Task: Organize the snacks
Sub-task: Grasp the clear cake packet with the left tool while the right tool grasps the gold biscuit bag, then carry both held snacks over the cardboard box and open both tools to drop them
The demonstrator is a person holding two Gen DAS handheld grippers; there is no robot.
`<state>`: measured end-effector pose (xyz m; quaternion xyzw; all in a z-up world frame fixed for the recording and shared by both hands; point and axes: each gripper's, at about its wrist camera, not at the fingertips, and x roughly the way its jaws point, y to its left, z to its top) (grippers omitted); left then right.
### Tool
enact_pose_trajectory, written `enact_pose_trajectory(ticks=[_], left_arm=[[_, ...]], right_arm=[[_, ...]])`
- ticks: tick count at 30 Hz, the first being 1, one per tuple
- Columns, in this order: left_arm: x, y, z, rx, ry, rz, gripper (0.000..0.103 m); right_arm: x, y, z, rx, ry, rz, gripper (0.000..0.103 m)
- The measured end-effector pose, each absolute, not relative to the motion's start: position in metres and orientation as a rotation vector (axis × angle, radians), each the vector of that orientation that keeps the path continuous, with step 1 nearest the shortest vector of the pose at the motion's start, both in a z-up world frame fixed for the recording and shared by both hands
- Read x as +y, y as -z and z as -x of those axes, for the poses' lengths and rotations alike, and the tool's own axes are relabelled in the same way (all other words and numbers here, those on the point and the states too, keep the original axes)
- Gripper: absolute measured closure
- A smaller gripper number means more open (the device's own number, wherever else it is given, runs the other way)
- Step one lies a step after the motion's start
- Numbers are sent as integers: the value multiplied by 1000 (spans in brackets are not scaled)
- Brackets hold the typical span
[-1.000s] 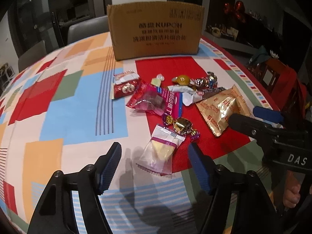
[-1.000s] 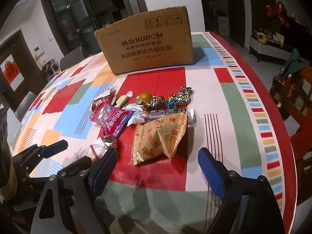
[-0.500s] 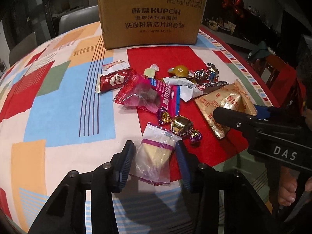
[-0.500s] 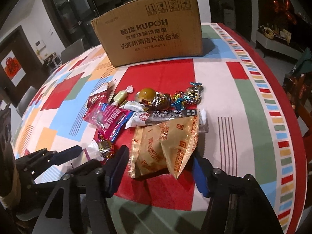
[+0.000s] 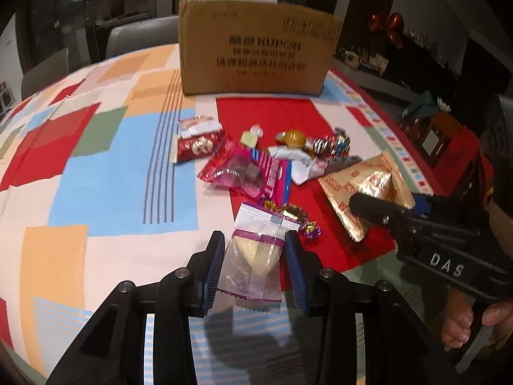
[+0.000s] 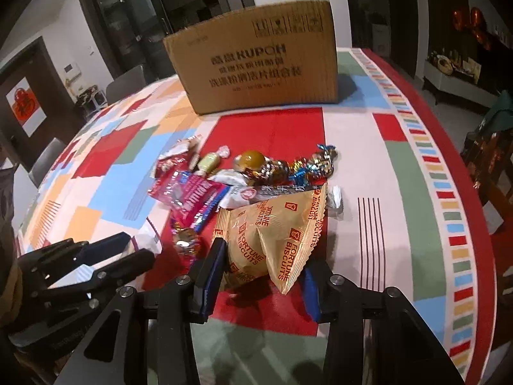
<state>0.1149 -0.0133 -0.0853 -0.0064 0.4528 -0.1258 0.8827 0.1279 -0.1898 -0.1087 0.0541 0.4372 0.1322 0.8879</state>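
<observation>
Both claws have closed in over the last second — a second ago each stood wide over the pile, now each pinches a packet. The left claw [image 5: 253, 260] is narrow on the clear cheese-wedge packet [image 5: 256, 256], blue pads touching both side edges; the packet looks raised off the table [image 5: 96, 192], its shadow thrown below it, though I can't be sure it is fully clear. The right claw [image 6: 263, 272] is closed around the near end of the gold fortune biscuit bag [image 6: 275, 231], left pad against it, right pad partly hidden behind the bag's lower corner. The bag's far end sits by the long white stick pack [image 6: 256, 192].

The rest of the snacks haven't been moved: pink packet [image 5: 250, 173], red-and-white packet [image 5: 195, 141], the gold foil candy [image 5: 290, 211] just beyond the cheese packet, and the round yellow candy [image 6: 251, 160] with the shiny foil sweets [image 6: 307, 163] — all in a loose heap mid-table. The cardboard box [image 5: 256, 51] stands upright at the far side, well apart from the heap.

For the task: first two grasps look made, nothing sorted yet. The box is the likely destination, but its inside isn't visible. Both wrappers are thin and crinkly, so slipping on the lift is the risk.
</observation>
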Motion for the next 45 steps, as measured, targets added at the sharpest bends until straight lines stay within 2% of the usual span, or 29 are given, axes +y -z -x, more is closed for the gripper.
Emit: enact_pose_trajectory(ticks=[14,30,38,45], left_arm=[[-11,8,-113,778,257,-4,65],[-10,-76,-196,611,280,-33,65],[-10,-96,-256,619,283,-35,65],[-11,-86,-309,668,281,-33,65]], right_arm=[[-194,45,-122,780,-345,-123,59],[-195,-37,-199,597,-351,-99,59],[-196,-60,-253,574,-339,-72,59],[-196,-60,-299,598,-334,-57,59]])
